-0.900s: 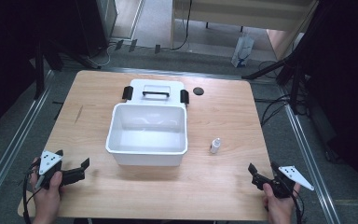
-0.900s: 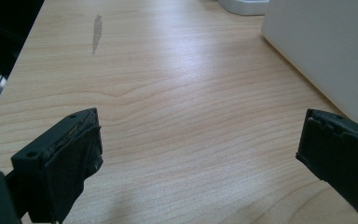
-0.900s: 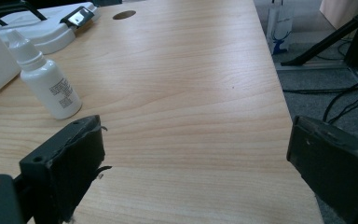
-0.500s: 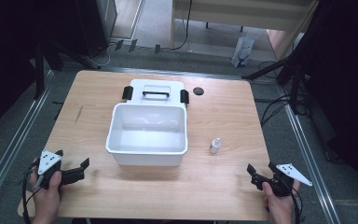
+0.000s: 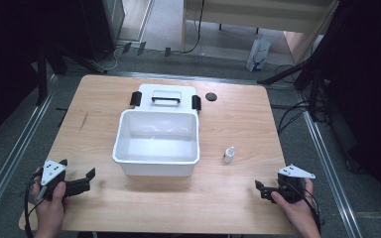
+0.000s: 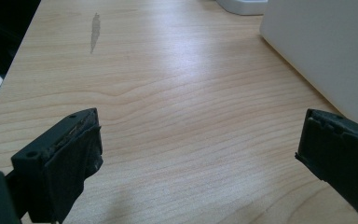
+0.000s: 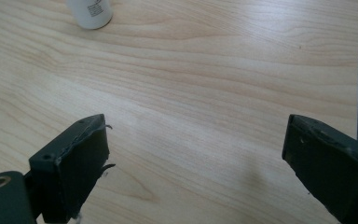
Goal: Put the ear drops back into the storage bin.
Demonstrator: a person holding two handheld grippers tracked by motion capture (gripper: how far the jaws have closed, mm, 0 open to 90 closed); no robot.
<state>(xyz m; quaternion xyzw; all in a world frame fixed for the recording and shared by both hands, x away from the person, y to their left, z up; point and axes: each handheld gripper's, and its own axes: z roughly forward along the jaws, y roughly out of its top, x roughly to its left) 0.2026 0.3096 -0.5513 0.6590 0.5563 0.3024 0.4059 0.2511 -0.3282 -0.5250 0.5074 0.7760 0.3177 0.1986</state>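
Observation:
A white open bin (image 5: 156,144) stands mid-table, its lid (image 5: 164,96) with a black handle lying flat behind it. A small white bottle (image 5: 228,154) stands upright to the bin's right. My left gripper (image 5: 88,179) rests near the front left corner of the table, open, jaws pointing right toward the bin. In the left gripper view, that gripper (image 6: 200,126) has bare wood between its jaws and the bin wall (image 6: 326,51) ahead on the right. My right gripper (image 5: 260,190) is open at the front right. In the right gripper view it (image 7: 196,126) holds nothing, with the bottle (image 7: 91,11) farther ahead.
A small black round cap (image 5: 211,96) lies right of the lid near the table's far edge. A dark scuff (image 6: 95,30) marks the wood on the left. The wooden table (image 5: 238,124) is ringed by metal rails and cables on the floor.
The right gripper has shifted a little to the left along the table's front. The left gripper, bin and bottle have not moved.

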